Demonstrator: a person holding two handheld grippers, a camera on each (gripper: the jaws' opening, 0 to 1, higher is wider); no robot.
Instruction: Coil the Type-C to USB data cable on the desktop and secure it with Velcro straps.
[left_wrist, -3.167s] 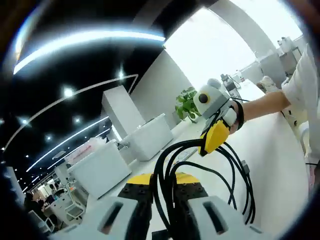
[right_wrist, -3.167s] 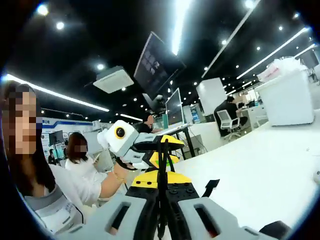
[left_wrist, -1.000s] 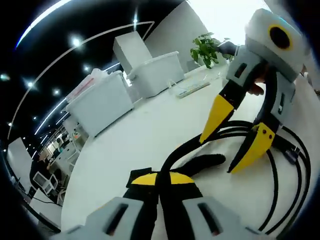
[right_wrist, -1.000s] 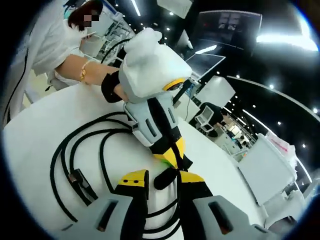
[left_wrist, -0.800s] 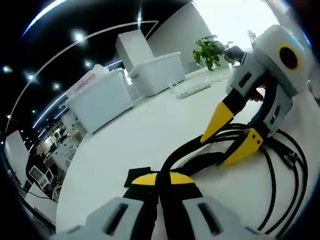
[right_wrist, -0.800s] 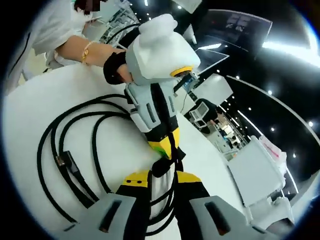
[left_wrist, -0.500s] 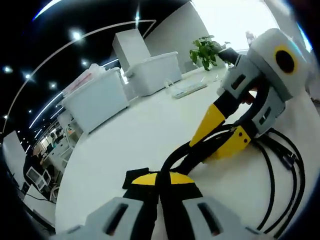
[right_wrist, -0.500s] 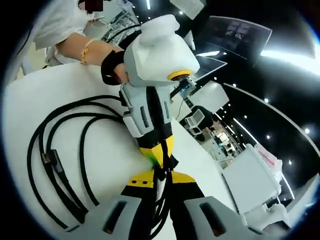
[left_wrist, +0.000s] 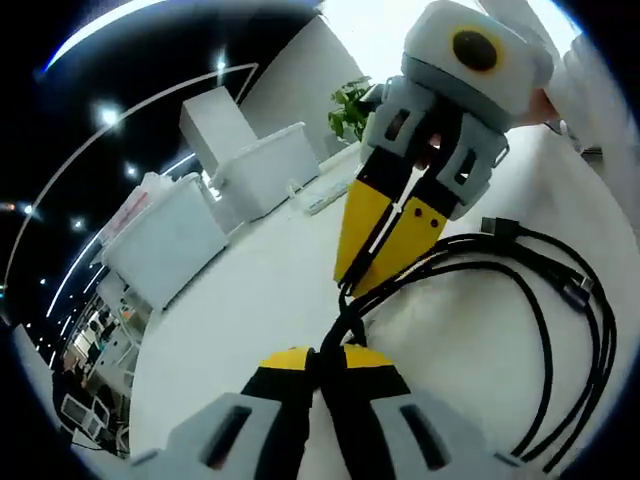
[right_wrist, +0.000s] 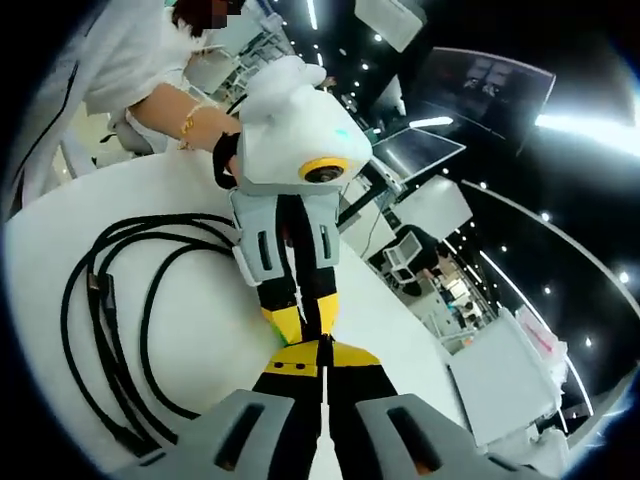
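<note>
Right gripper (left_wrist: 362, 285) now pressed together on the black cable (left_wrist: 560, 330), no longer spread as a second ago. Left gripper (left_wrist: 318, 352) pinching the same bundle (tips nearly touching). Loops lying on the white desktop (left_wrist: 250, 300), right.

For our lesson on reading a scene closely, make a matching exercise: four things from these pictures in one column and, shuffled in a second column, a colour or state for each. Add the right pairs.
Things
1. data cable
2. left gripper
3. plant
4. storage bins

Colour or state
A. green, at the far edge of the table
B. black, lying in loops on the white table
C. white, standing side by side
D. shut on the cable bundle, tip to tip with the right gripper

Pairs: 1-B, 2-D, 3-A, 4-C
</note>
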